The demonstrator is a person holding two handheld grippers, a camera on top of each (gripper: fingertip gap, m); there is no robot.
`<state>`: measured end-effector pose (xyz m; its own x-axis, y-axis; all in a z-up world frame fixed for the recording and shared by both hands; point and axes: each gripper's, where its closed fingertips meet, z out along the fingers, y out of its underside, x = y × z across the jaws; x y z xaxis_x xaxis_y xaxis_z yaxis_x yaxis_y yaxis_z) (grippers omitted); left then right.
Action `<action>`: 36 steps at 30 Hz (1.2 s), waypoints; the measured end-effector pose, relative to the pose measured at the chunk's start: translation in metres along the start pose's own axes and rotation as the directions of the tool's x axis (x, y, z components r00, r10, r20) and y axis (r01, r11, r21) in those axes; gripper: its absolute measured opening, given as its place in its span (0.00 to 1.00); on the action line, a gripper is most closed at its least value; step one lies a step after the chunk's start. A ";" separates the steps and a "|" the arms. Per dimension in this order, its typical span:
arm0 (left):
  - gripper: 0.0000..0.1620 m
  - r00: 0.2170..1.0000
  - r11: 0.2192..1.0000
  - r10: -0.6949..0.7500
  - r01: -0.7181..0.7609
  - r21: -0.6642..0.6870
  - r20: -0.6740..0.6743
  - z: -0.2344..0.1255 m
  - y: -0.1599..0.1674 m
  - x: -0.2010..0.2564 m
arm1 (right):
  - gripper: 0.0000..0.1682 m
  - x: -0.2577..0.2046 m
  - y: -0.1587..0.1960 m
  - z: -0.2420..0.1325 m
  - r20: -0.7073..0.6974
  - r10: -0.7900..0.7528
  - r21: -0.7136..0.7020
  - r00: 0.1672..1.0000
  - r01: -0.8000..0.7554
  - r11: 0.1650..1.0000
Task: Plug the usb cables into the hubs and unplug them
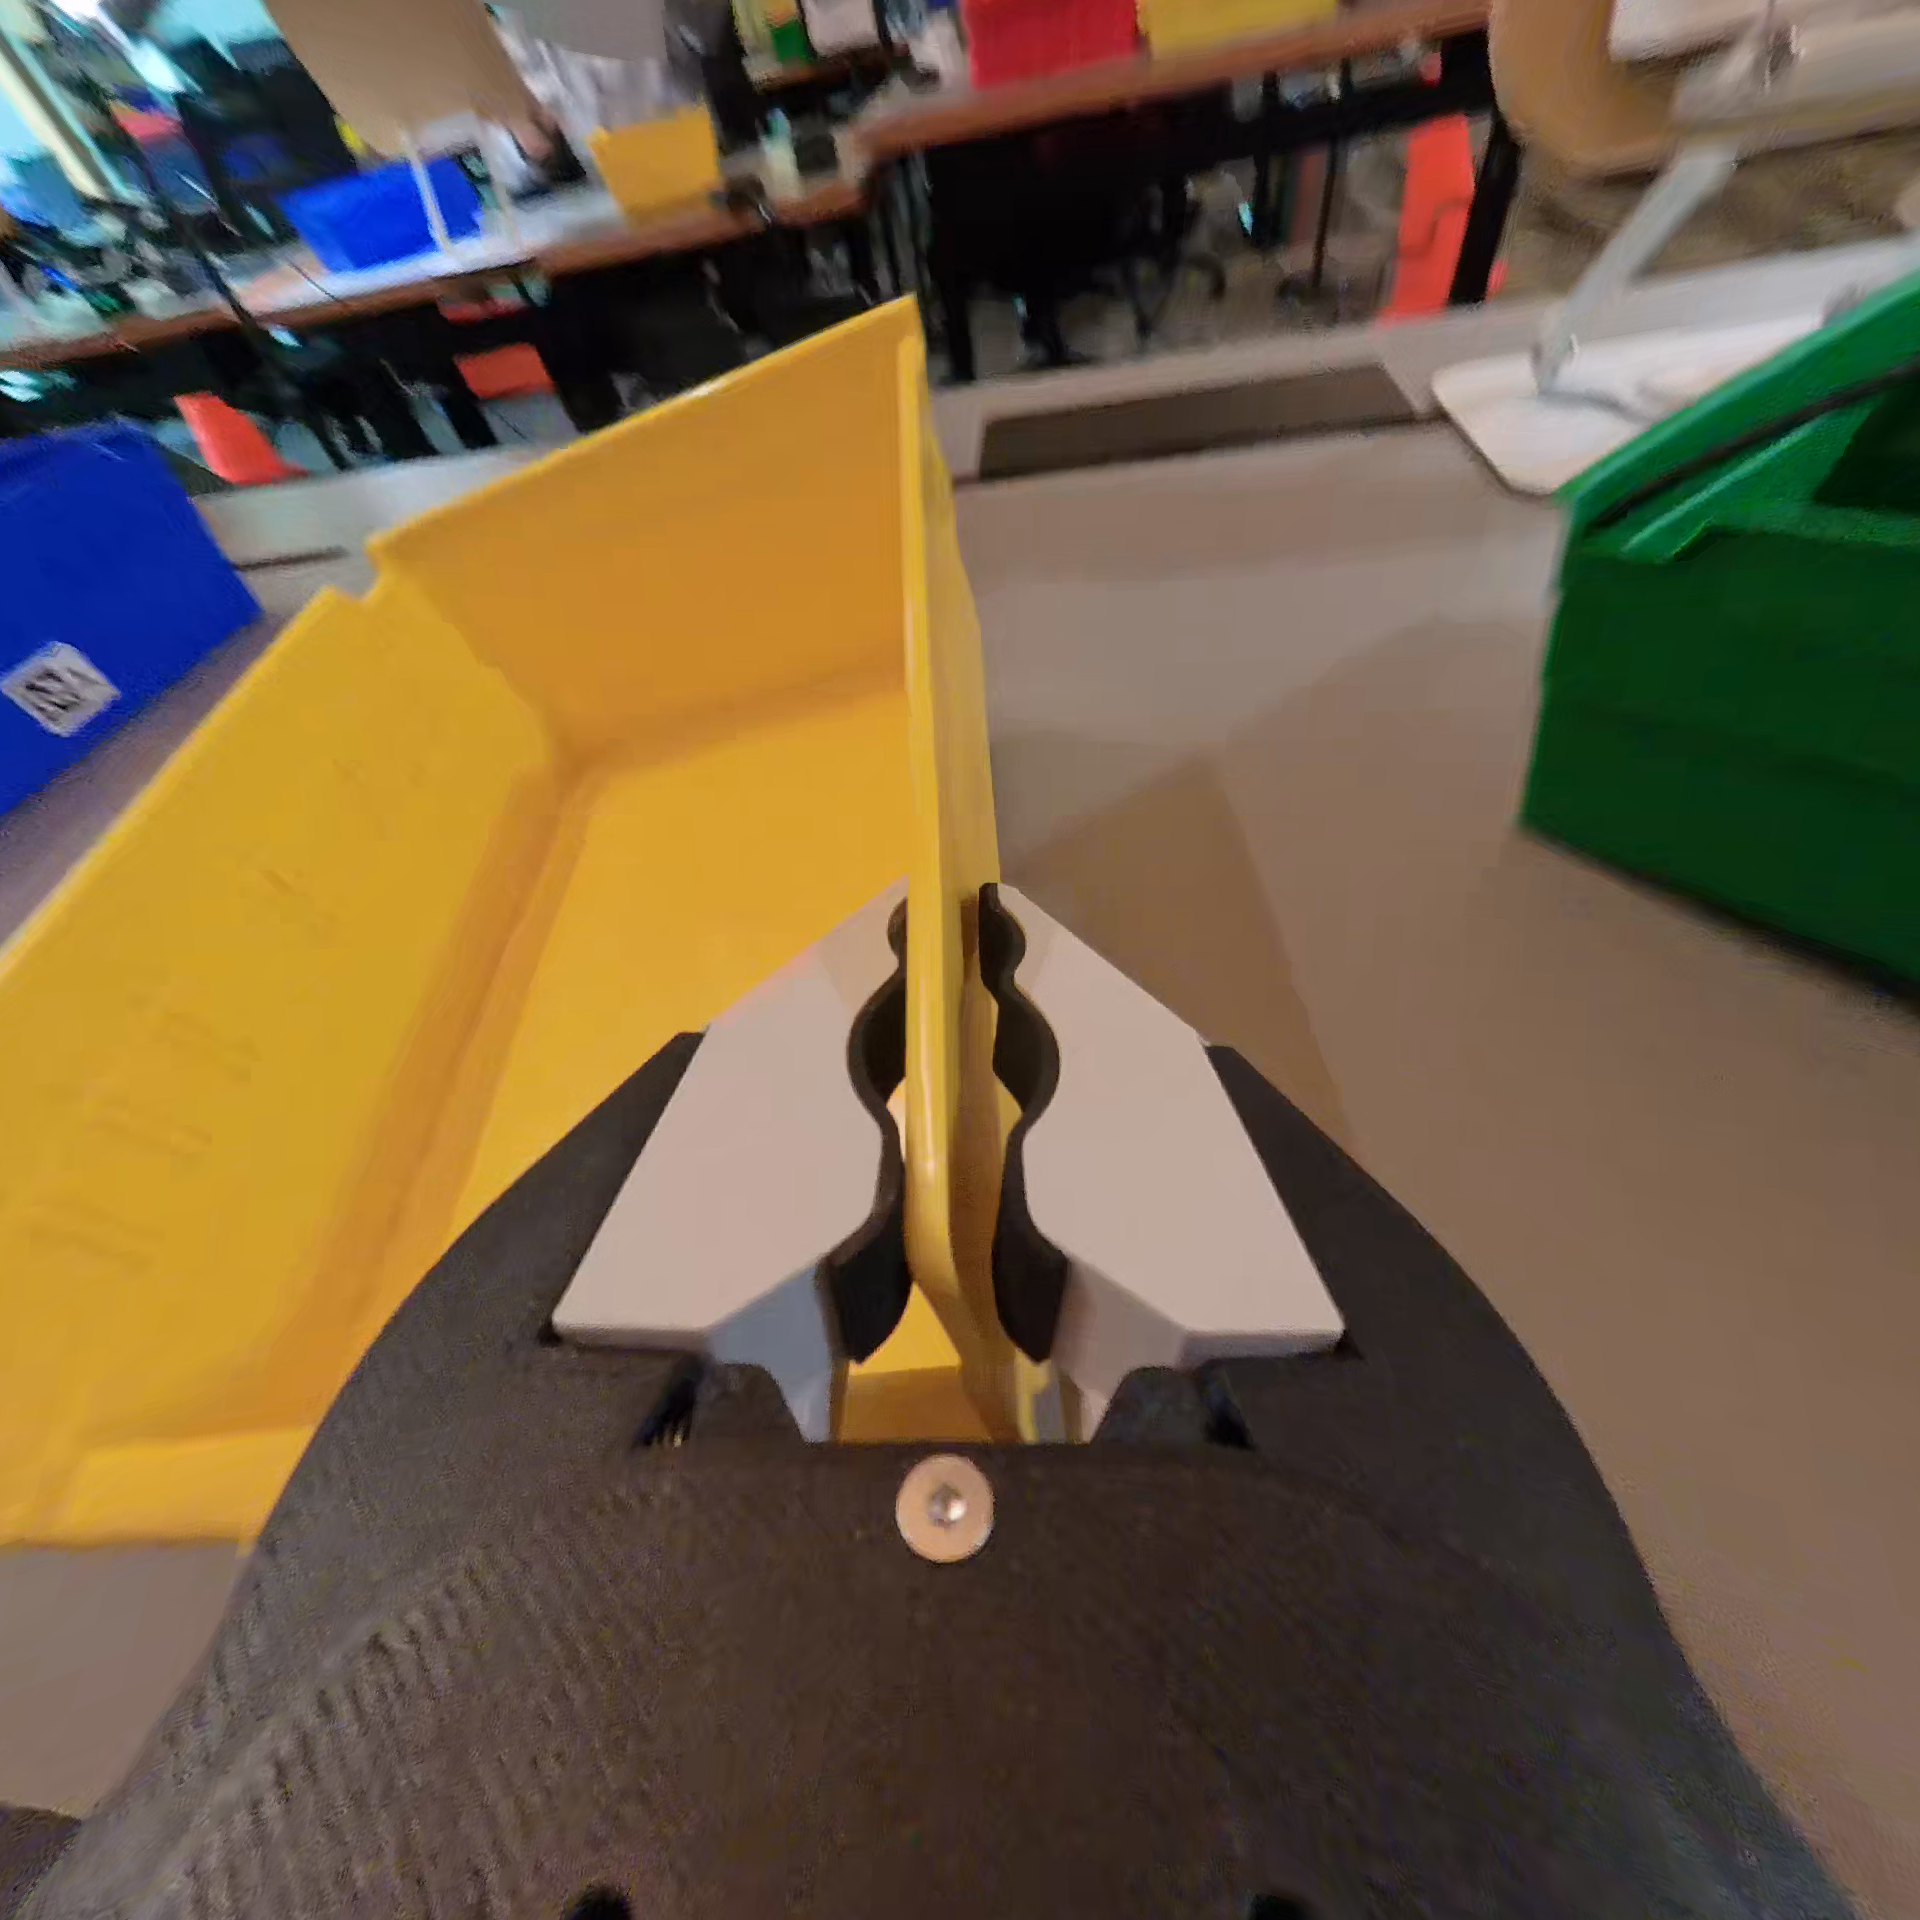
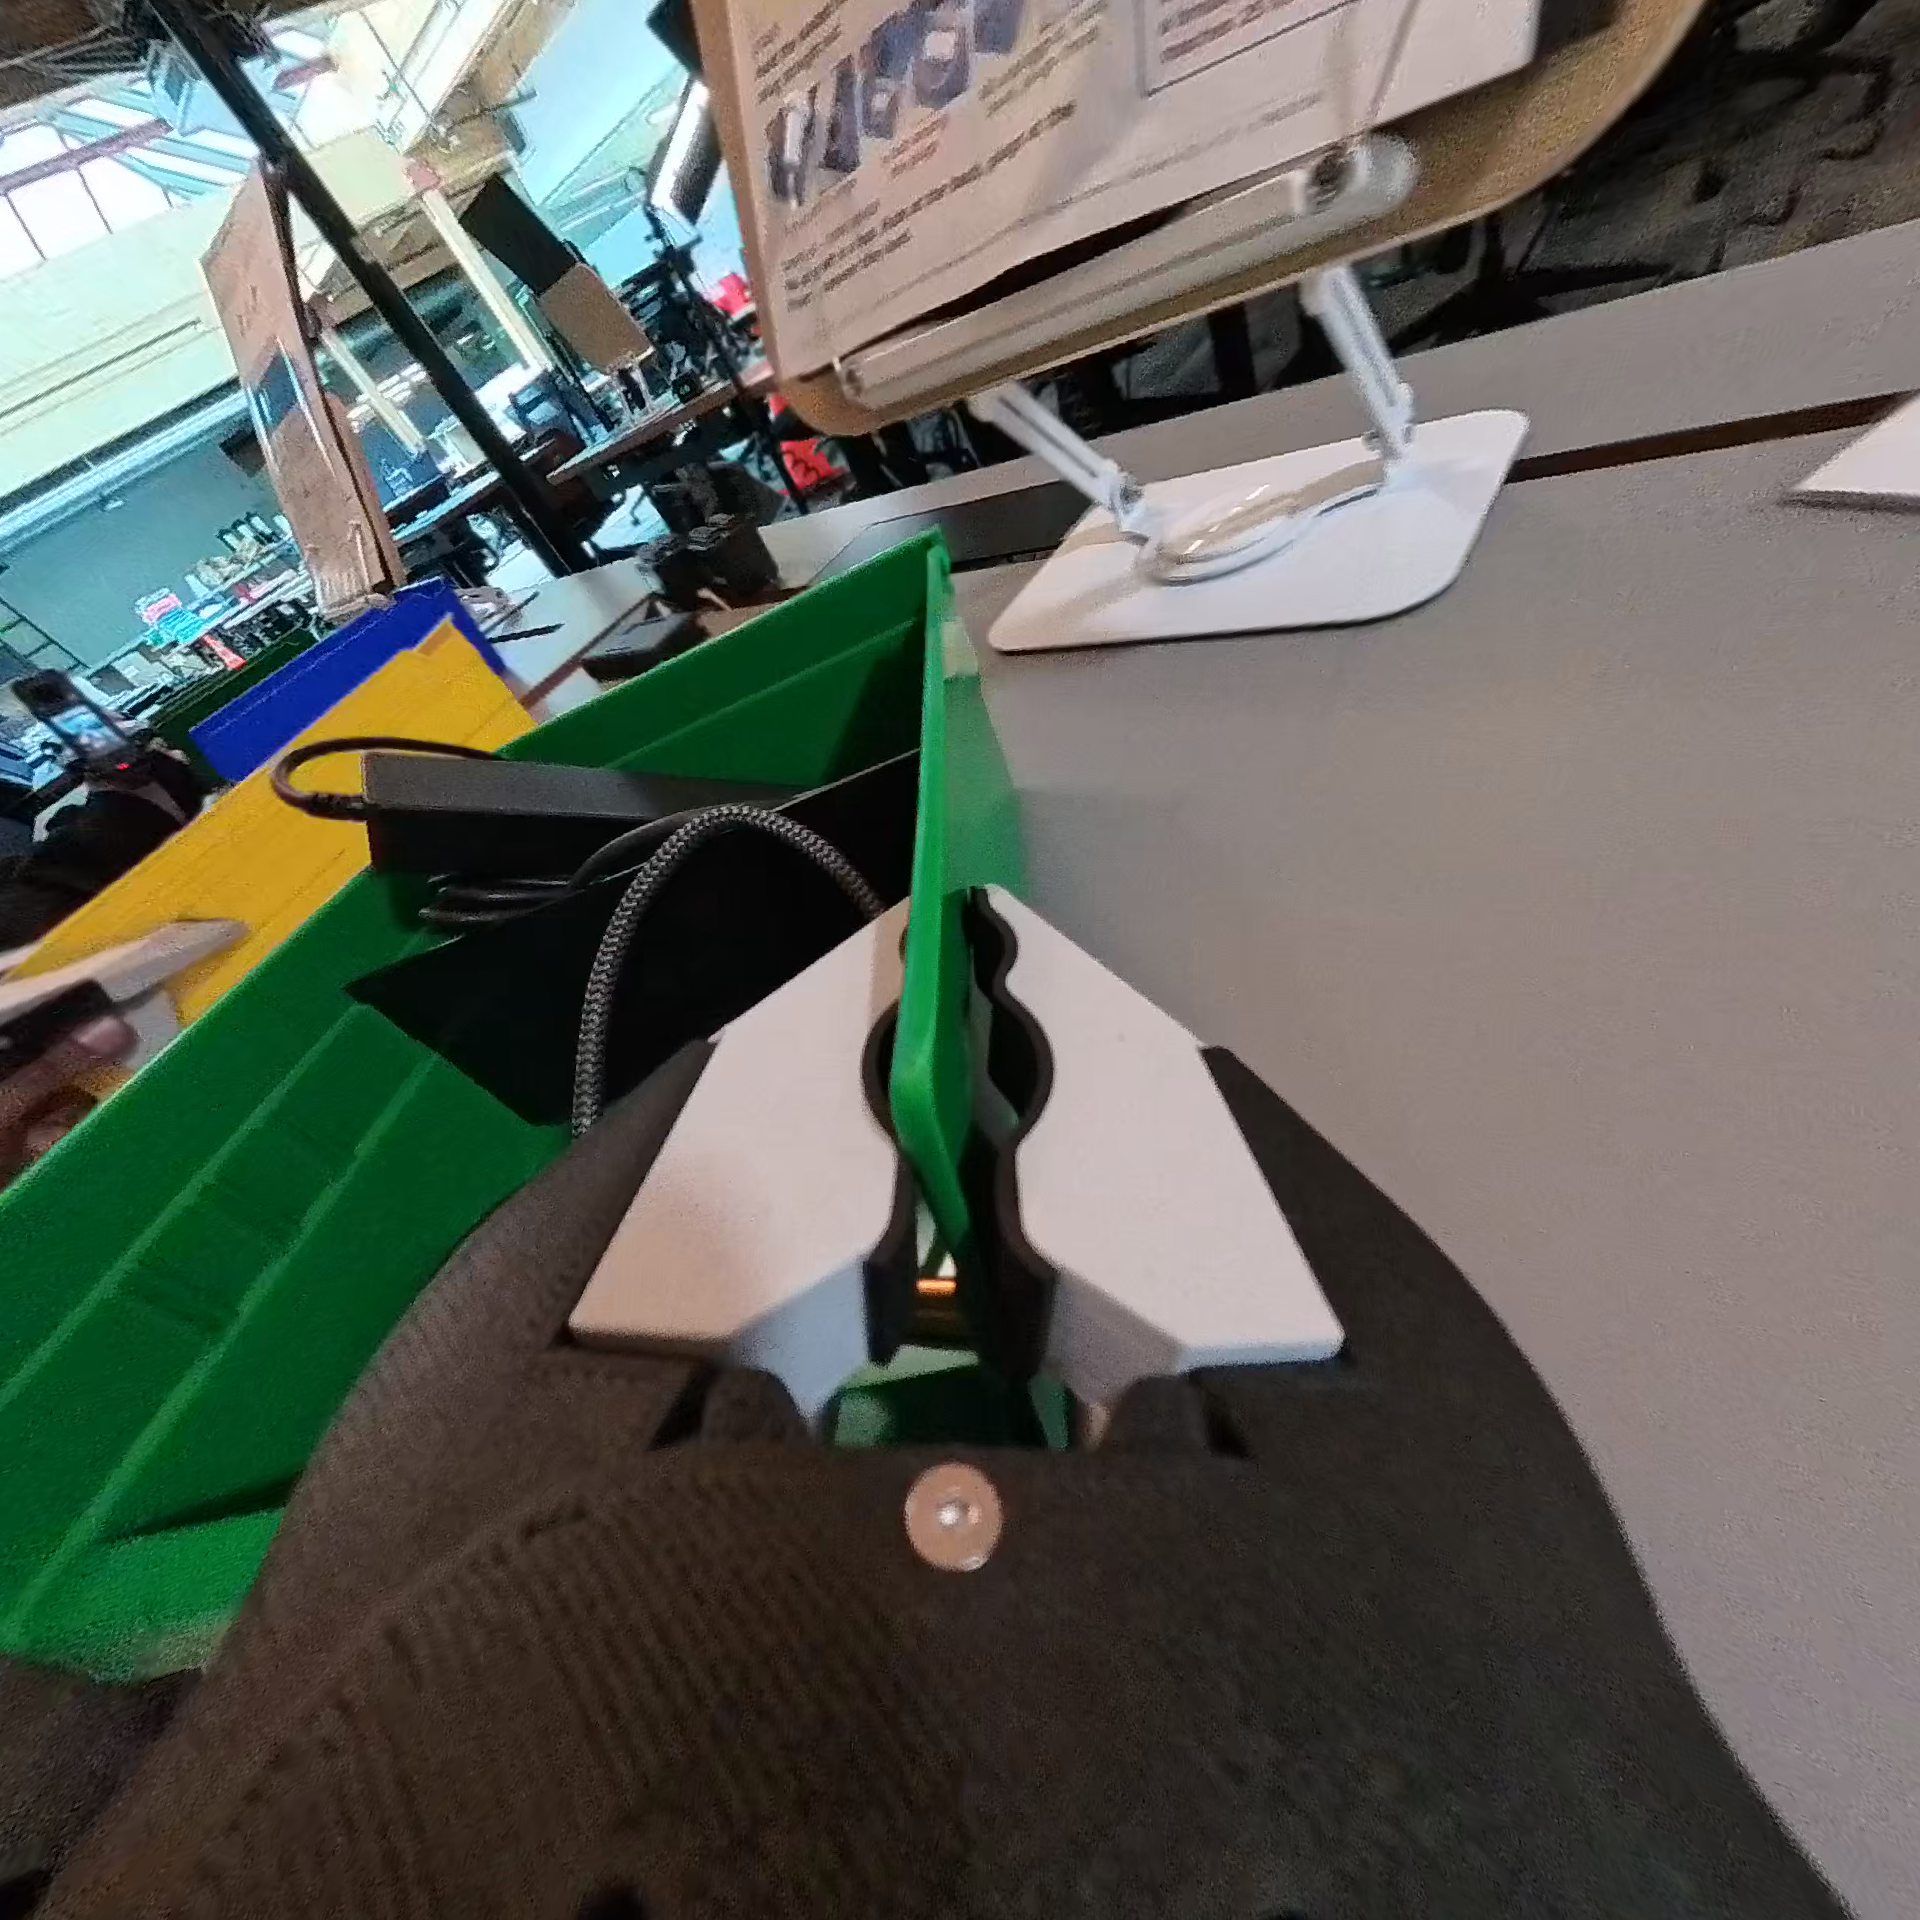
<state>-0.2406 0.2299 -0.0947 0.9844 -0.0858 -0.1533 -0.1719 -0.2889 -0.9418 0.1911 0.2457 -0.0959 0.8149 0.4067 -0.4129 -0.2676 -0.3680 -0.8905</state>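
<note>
Currently the left gripper (image 1: 943, 1122) pinches the side wall of the empty yellow plastic bin (image 1: 665, 644); the right gripper (image 2: 951, 1122) pinches the wall of the green plastic bin (image 2: 312, 1195), which holds the flat black USB hub (image 2: 582, 805) and braided grey cable (image 2: 644, 914). Keep both bins level on the grey table (image 2: 1507, 935); avoid tipping contents.

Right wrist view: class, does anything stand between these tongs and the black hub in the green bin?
Yes. The right tongs are shut on the green bin wall, so they must let go first. Inside, a braided cable arcs across in front of the hub.
</note>
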 end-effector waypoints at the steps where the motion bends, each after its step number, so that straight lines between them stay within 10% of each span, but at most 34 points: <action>1: 0.03 0.999 0.999 -0.002 0.000 0.041 0.037 -0.005 -0.011 -0.011 | 0.02 -0.015 0.005 0.015 0.009 0.003 0.000 1.000 -0.003 1.000; 12: 0.03 0.964 0.954 -0.172 0.112 0.277 0.203 -0.129 -0.099 -0.129 | 0.11 -0.207 0.083 0.167 -0.084 0.101 -0.119 0.991 -0.111 0.987; 21: 0.02 0.978 0.920 -0.047 -0.036 0.390 0.201 -0.165 -0.146 -0.105 | 0.34 -0.346 0.115 0.199 0.255 0.081 -0.259 0.964 -0.012 0.966; 29: 0.03 0.984 0.921 0.099 -0.034 0.389 -0.149 -0.143 -0.173 0.029 | 0.50 -0.246 0.041 0.111 0.340 -0.059 -0.087 0.938 0.094 0.992; 33: 0.03 0.906 0.880 0.202 -0.002 0.474 -0.372 -0.142 -0.179 0.142 | 0.44 -0.144 0.019 0.032 0.165 -0.408 0.017 0.898 0.412 0.911; 36: 0.03 0.840 0.885 0.203 0.063 0.461 -0.504 -0.134 -0.161 0.222 | 0.41 -0.085 0.004 -0.031 0.065 -0.368 0.116 0.928 0.359 0.926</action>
<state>0.0011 0.1298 0.0623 0.7734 -0.6110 -0.1690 -0.0733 0.1786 -0.9812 0.1366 0.1841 -0.0581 0.8207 0.5673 -0.0678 -0.0146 -0.0979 -0.9951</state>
